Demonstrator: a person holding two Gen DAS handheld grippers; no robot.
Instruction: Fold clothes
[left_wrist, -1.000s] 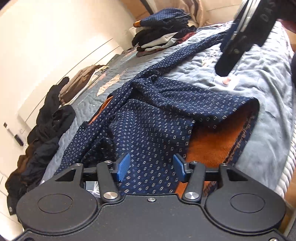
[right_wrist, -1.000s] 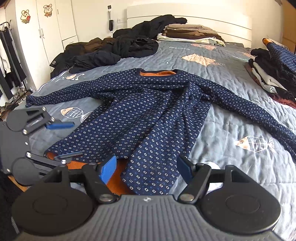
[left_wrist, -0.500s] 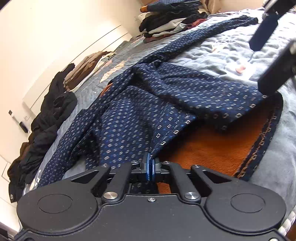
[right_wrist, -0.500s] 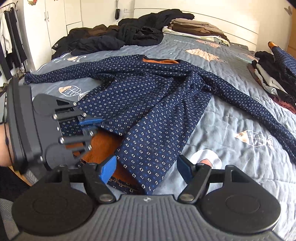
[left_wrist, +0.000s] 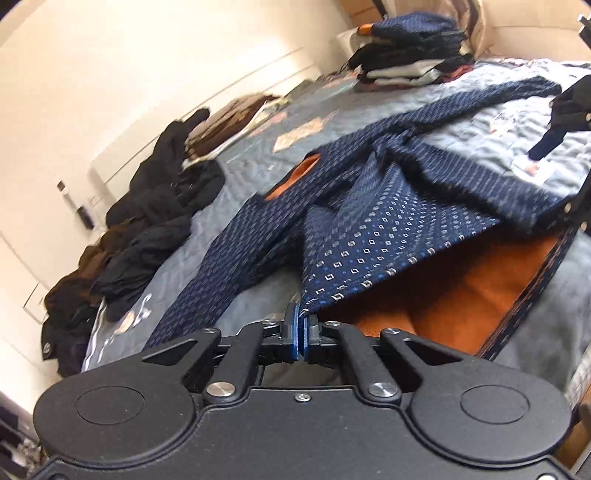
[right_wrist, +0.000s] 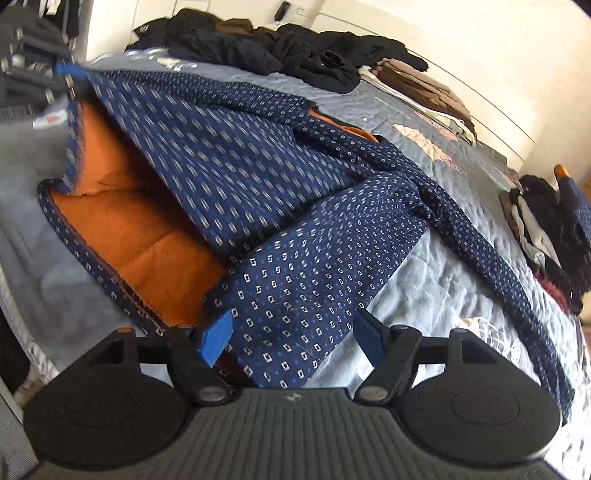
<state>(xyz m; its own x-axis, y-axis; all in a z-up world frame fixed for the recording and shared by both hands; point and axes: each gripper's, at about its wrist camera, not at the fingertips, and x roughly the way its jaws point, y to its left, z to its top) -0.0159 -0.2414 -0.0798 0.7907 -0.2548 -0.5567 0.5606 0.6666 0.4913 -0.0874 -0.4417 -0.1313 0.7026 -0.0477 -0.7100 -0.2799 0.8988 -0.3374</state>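
Grey quilted bedspread (left_wrist: 251, 173), white headboard (right_wrist: 461, 77)

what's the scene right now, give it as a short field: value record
garment: navy patterned sweater with orange fleece lining, spread on the bed
surface: grey quilted bedspread
left gripper: shut on the sweater's hem corner, fabric lifted and pulled taut
right gripper: open, fingers either side of the other hem corner, not yet closed
lining: orange inside exposed at the raised hem
nearby: folded stack at one side of the bed, dark clothes pile along the headboard end
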